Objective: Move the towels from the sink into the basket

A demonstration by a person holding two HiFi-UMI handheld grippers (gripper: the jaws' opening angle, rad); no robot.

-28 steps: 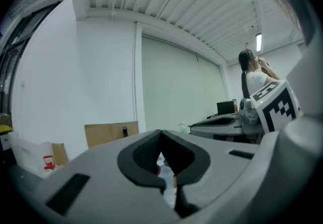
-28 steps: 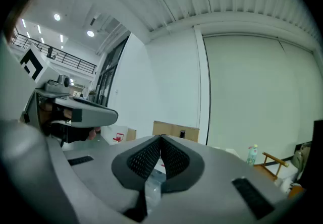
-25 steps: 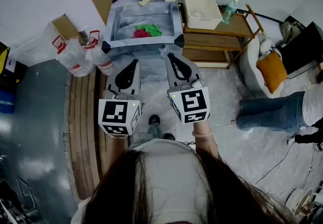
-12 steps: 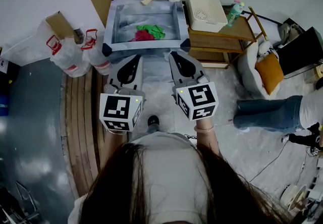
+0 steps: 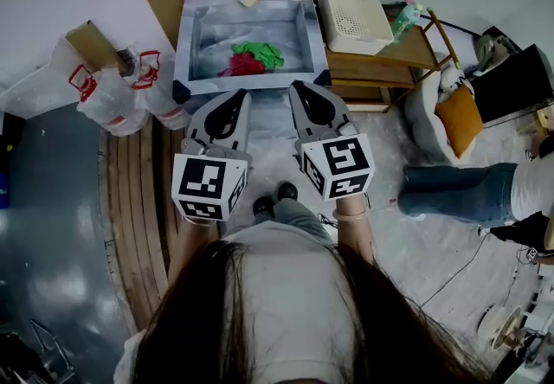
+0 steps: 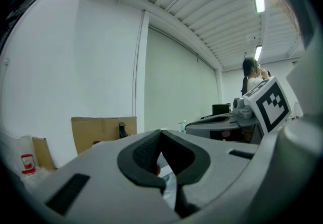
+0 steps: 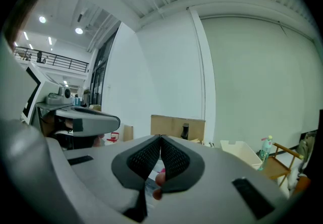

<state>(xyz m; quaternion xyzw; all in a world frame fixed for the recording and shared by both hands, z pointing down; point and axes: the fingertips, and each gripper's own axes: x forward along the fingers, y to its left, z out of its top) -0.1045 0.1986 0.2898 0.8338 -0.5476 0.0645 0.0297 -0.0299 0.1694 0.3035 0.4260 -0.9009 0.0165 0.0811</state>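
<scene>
Left claw (image 5: pixel 237 95) and right claw (image 5: pixel 299 86) pressed together, empty. Ahead of both, untouched: red and green towels (image 5: pixel 251 60) in sink (image 5: pixel 185 45).

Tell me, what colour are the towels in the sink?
One red towel, one green towel; clearest in the head view.
</scene>
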